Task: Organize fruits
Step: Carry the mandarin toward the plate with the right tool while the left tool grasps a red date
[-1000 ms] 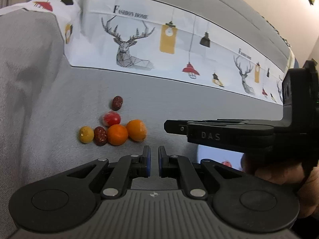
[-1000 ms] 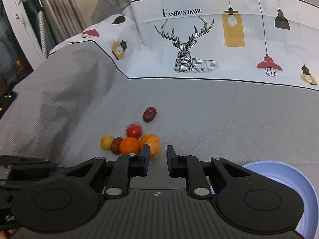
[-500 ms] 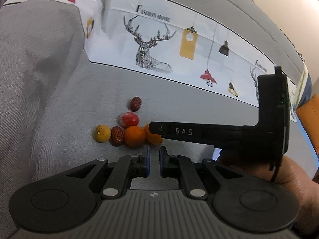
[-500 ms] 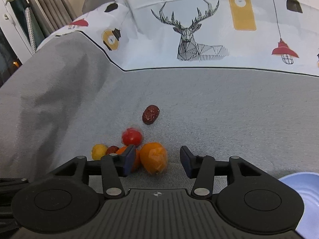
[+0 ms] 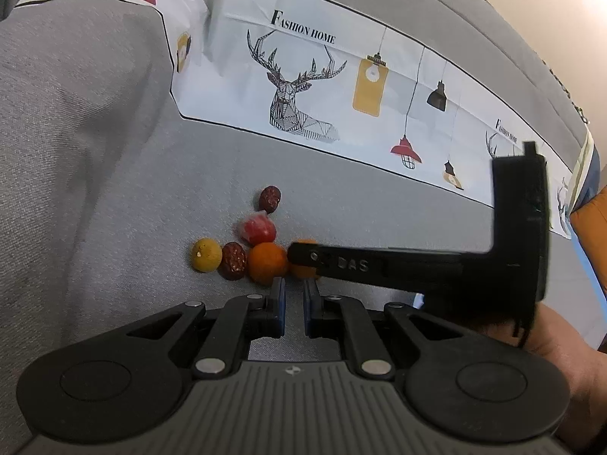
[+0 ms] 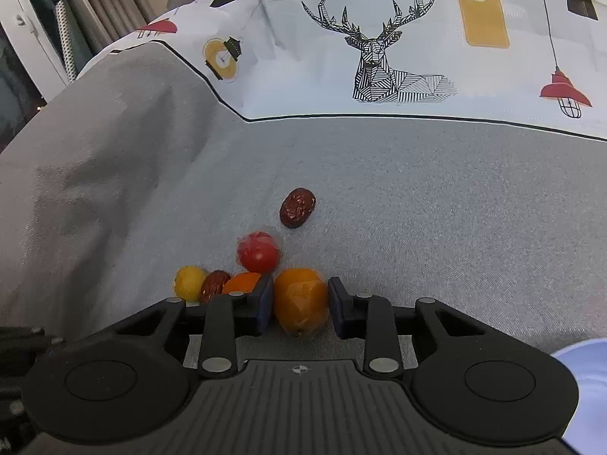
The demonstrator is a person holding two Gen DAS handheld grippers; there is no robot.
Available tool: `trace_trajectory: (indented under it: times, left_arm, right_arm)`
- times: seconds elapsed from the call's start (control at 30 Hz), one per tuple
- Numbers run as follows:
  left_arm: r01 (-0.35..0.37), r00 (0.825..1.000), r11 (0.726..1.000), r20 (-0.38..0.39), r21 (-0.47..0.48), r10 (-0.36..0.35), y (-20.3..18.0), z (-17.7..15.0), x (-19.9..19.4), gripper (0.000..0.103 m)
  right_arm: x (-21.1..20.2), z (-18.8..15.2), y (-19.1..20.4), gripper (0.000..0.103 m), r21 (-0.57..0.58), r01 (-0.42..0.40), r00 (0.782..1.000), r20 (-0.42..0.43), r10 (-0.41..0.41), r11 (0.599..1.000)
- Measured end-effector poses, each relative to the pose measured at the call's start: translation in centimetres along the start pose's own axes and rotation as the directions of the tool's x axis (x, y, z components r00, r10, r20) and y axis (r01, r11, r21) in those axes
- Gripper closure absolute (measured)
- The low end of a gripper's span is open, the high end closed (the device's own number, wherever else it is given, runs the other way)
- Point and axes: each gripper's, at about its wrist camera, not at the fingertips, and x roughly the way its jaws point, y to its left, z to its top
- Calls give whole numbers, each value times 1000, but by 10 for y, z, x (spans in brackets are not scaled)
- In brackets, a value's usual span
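Several small fruits lie clustered on a grey cloth. In the right wrist view my right gripper (image 6: 300, 303) is open, its jaws on either side of an orange kumquat (image 6: 301, 299), the left one touching it. Beside it lie a round orange (image 6: 242, 281), a red tomato (image 6: 259, 252), two dark red dates (image 6: 297, 207) (image 6: 214, 284) and a yellow fruit (image 6: 189, 282). In the left wrist view my left gripper (image 5: 294, 301) is shut and empty, just short of the round orange (image 5: 267, 263). The right gripper (image 5: 379, 265) reaches in from the right over the kumquat (image 5: 303, 267).
A light blue plate (image 6: 584, 383) sits at the lower right of the right wrist view. A white printed cloth with deer and lamps (image 6: 398, 45) covers the back. An orange cushion (image 5: 590, 220) lies at the far right. Curtains (image 6: 76, 19) hang at the left.
My right gripper opened wide and moved forward until the kumquat sits between its jaws. My left gripper stayed shut and shifted closer to the fruit cluster.
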Motion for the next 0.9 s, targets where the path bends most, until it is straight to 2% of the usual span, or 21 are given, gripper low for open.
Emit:
trace_trajectory:
  times: [0.27, 0.43, 0.53, 0.73, 0.9]
  left_arm:
    - [4, 1000, 1000, 20, -15, -3, 2, 0, -6, 93]
    - [14, 1000, 999, -3, -48, -14, 6, 2, -2, 93]
    - [9, 1000, 998, -23, -57, -10, 8, 4, 5, 97]
    - [-67, 997, 996, -39, -64, 65, 12, 10, 30, 97]
    - [-89, 996, 991, 12, -96, 91, 18, 17, 43, 97]
  right_arm:
    - [-56, -6, 11, 71, -54, 34, 999, 14, -34, 998]
    - [-96, -38, 25, 71, -77, 47, 998, -30, -50, 996]
    - [-109, -56, 30, 71, -84, 48, 998, -40, -52, 995]
    - [-106, -82, 30, 71, -86, 63, 994, -84, -70, 994]
    - [-90, -87, 40, 71, -164, 68, 992, -98, -85, 984]
